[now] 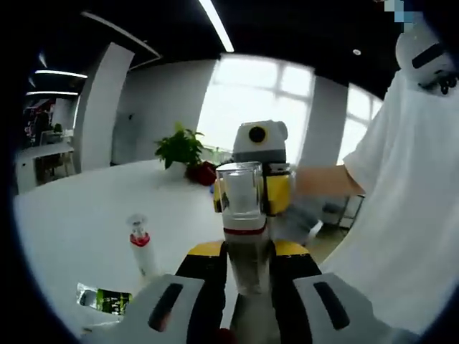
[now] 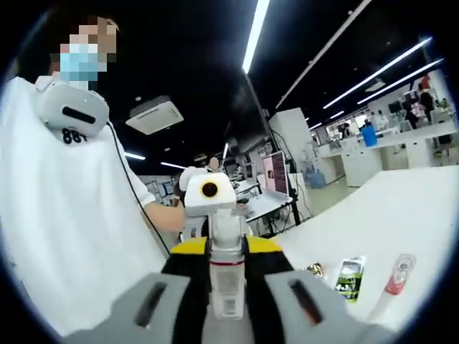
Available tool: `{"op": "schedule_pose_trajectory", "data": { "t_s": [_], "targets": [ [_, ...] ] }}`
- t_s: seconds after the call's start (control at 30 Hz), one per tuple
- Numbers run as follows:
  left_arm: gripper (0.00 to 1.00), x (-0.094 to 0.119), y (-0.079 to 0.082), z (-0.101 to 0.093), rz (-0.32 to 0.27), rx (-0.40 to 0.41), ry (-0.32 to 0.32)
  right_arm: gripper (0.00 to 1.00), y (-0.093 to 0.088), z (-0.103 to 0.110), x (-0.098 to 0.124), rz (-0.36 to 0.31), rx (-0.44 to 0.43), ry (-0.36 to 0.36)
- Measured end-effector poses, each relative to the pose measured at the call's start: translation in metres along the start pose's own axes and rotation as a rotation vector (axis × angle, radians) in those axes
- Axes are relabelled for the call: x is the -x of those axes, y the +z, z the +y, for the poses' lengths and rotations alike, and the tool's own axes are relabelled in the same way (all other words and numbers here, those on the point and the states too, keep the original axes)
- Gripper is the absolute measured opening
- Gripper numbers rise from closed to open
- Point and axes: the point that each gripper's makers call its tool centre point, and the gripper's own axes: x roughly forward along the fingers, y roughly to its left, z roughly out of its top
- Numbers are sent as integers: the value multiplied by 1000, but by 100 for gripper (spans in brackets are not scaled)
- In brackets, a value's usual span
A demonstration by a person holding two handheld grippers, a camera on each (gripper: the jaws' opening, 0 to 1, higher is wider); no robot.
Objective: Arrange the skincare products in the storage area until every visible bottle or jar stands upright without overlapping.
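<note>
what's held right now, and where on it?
One clear bottle, gripped by both. The left gripper clamps its lower body; the right gripper clamps the clear cap end. It is held off the white table.

Daylight is pouring through a big window (image 1: 254,89) behind a potted plant (image 1: 181,149); ceiling strip lights (image 2: 255,32) are glowing over white desks (image 2: 373,154).

Bottle (image 1: 244,236) between both claws, tube (image 1: 140,247) on table (image 1: 79,215) left

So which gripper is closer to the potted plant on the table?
Right. The right gripper sits at the far end of the bottle, just before the potted plant; the left gripper clamps the near end, farther back.
</note>
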Motion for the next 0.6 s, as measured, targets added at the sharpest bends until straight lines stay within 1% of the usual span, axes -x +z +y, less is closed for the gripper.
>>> {"op": "schedule_pose_trajectory", "data": {
  "t_s": [0.1,0.2,0.23,0.27,0.33,0.37,0.47,0.5,0.57,0.6],
  "targets": [
    [19,-2,1,-1,6,-10,-8,17,2,0,2,-14,-2,0],
    [18,-3,1,3,8,-6,2,17,3,0,2,-26,10,-23],
    [18,-3,1,5,7,-8,15,18,4,-4,2,-34,26,-59],
    [18,-4,1,10,7,-14,41,18,5,-8,2,-41,30,-96],
    [17,-5,0,17,6,-24,71,20,4,-10,1,-49,21,-138],
    [17,-5,0,19,11,-24,83,20,3,-16,2,-51,25,-192],
    [17,-8,-2,24,19,-36,99,21,2,-20,2,-62,70,-285],
    [17,-8,-3,26,21,-42,106,22,1,-23,2,-57,80,-329],
    [17,-9,-4,29,23,-43,109,22,1,-26,3,-48,96,-389],
    [17,-10,-5,31,24,-43,110,22,1,-28,4,-42,130,-438]
  ]
}}
